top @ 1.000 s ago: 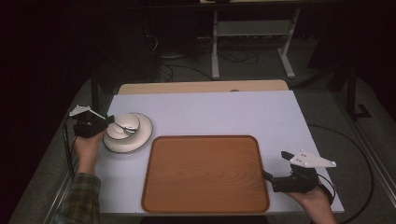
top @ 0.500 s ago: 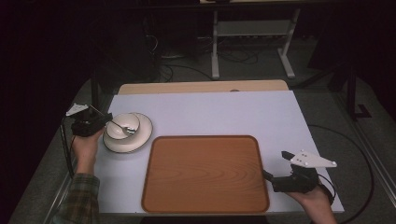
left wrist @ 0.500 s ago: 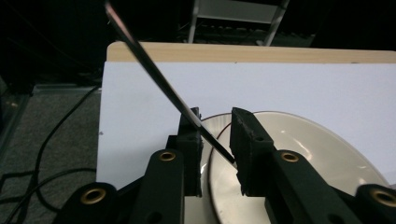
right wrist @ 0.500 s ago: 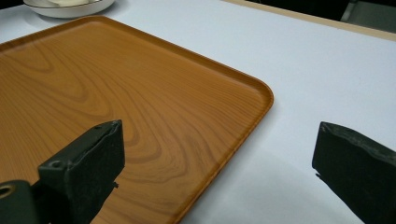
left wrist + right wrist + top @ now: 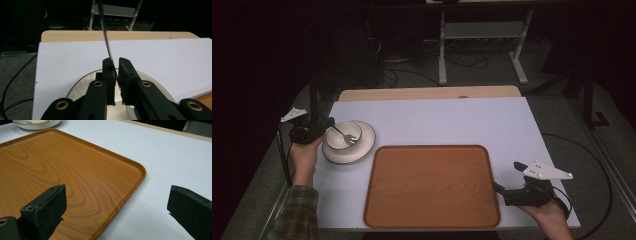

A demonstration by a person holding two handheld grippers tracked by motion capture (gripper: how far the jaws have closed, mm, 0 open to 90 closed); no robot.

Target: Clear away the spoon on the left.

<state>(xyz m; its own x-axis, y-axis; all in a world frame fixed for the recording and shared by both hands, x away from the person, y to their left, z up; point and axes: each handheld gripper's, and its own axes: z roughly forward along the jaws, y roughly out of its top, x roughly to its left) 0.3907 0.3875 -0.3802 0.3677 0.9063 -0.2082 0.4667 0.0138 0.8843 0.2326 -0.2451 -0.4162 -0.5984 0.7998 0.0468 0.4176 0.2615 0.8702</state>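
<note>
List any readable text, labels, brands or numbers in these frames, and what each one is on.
None. No legible text anywhere.
Wooden tray: bare wood grain, no marking.
Bowl and plate: plain white, nothing printed.
White table cover: blank.
Left tongs and right tongs: black jaws, no label visible.
Grey plate on right tongs: small dots, not text.

A lab: dark room, white-topped table (image 5: 452, 120), floor cables (image 5: 462, 62), metal stand (image 5: 482, 35).
</note>
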